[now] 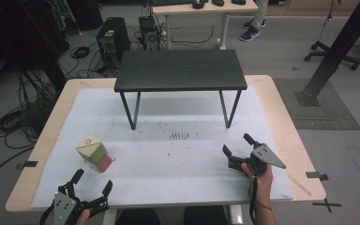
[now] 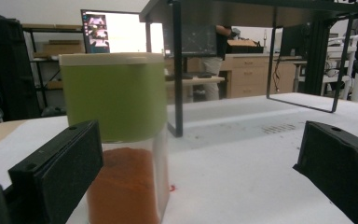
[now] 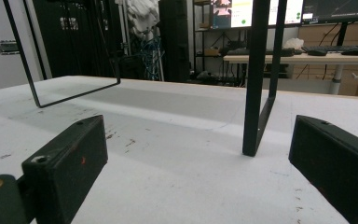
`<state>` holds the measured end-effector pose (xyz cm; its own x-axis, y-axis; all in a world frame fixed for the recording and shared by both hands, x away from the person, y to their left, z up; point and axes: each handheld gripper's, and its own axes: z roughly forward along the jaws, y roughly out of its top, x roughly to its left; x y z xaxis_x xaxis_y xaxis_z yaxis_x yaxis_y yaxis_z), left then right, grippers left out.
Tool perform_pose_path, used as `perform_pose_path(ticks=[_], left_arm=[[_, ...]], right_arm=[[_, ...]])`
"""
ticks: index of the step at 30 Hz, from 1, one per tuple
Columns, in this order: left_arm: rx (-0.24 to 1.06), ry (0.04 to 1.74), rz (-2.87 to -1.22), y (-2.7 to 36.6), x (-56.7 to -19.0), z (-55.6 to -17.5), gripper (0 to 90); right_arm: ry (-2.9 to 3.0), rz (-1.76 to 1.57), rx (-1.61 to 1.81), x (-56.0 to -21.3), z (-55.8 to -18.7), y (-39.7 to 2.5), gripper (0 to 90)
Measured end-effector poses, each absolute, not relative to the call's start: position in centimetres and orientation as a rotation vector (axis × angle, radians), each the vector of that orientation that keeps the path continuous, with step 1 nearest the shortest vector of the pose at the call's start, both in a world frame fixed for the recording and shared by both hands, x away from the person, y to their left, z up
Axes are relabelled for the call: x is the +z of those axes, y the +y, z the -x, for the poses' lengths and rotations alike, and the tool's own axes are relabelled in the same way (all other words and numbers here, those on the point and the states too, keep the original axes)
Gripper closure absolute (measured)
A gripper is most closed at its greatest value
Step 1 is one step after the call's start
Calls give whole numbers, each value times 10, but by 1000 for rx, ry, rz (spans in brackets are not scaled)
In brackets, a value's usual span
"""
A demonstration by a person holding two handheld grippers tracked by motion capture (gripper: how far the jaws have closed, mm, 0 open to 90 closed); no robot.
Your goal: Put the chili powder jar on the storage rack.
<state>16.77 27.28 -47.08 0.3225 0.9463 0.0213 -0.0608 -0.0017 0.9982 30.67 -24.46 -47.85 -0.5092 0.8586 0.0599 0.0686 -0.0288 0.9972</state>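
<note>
The left gripper (image 1: 92, 183) sits low at the near left edge of the table, held in a hand (image 1: 82, 216) that comes in from the bottom. Its two black jaws are wide apart and hold nothing. Just past them stands a jar (image 1: 95, 154) on the white mat (image 1: 178, 159), near the jaws but not touching. In the left gripper view the jar (image 2: 121, 140) has a pale lid, a green band around the top and orange powder at the bottom. The right gripper (image 1: 238, 145) rests near the right side, gripped by the right hand (image 1: 261, 176). Its jaws are wide apart too, with nothing between them. Farther back stands a small black table (image 1: 180, 70) on thin legs
</note>
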Motion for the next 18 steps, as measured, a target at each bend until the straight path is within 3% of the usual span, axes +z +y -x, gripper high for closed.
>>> perform_pose_path(ticks=[18], left_arm=[[1001,929,-1304,297,-471,-183,2]], right_arm=[[1622,-987,1600,-478,-307,-244,44]])
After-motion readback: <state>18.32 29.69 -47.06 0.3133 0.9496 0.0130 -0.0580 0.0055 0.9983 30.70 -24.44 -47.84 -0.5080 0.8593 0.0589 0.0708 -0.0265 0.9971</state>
